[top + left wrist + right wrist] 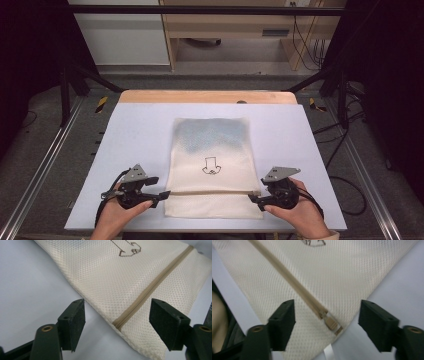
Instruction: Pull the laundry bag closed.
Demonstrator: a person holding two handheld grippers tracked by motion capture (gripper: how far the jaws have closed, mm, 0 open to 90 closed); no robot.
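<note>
At 6 o'clock on the table [130,125], mesh bag [212,150] lies flat. Left gripper [159,195] at 7, right gripper [254,200] at 5, both level, pointing inward at the zipper [150,288] ends; jaws spread, apparently gripping nothing.

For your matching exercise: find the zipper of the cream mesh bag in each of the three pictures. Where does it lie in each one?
High view: the zipper runs straight across the mesh bag near its front edge, between the two grippers.
Left gripper view: it slants from upper right down to its end at lower centre.
Right gripper view: it slants from upper left down to the slider at lower centre.
Shared landmark: the dark line drawing printed on the bag.
</note>
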